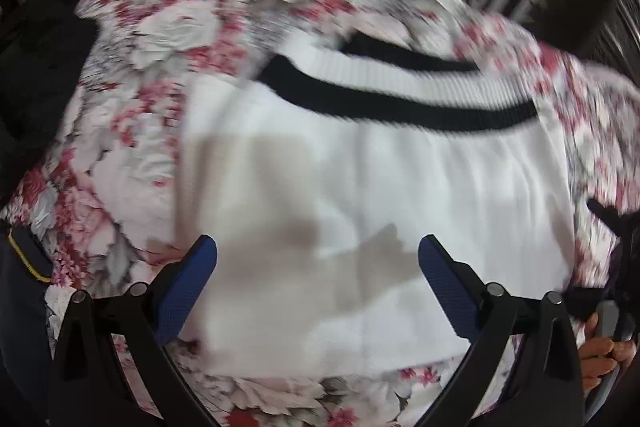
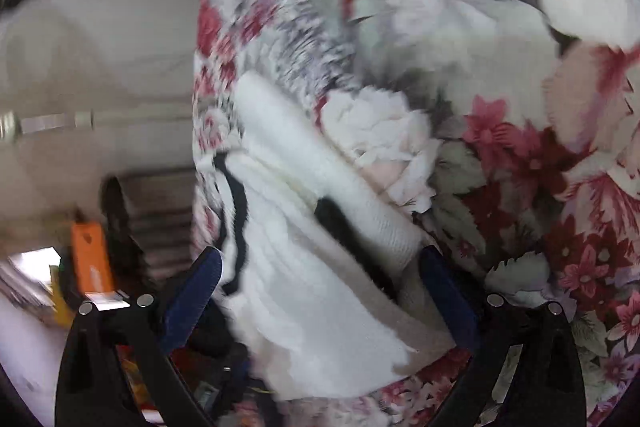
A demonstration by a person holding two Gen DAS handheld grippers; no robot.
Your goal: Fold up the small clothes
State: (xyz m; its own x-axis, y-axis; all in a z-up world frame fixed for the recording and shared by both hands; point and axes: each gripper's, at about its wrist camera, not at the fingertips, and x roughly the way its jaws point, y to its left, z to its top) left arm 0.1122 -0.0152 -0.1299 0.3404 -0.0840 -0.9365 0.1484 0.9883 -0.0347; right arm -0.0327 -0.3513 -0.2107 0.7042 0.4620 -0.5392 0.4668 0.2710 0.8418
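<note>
A white knit garment (image 1: 360,195) with black stripes near its ribbed band lies flat on a floral bedspread (image 1: 132,131). My left gripper (image 1: 318,255) is open just above the garment's near part, its blue pads (image 1: 192,287) wide apart. In the right wrist view the same white garment (image 2: 304,267) lies near the bed's edge, and my right gripper (image 2: 320,267) is open over it, the cloth passing between its blue pads (image 2: 444,295). Both views are motion-blurred.
The floral bedspread (image 2: 520,167) fills the right wrist view's right side. A dark cloth (image 1: 36,67) lies at the left. A hand on the other gripper's handle (image 1: 604,343) shows at lower right. An orange box (image 2: 90,259) and clutter sit beyond the bed edge.
</note>
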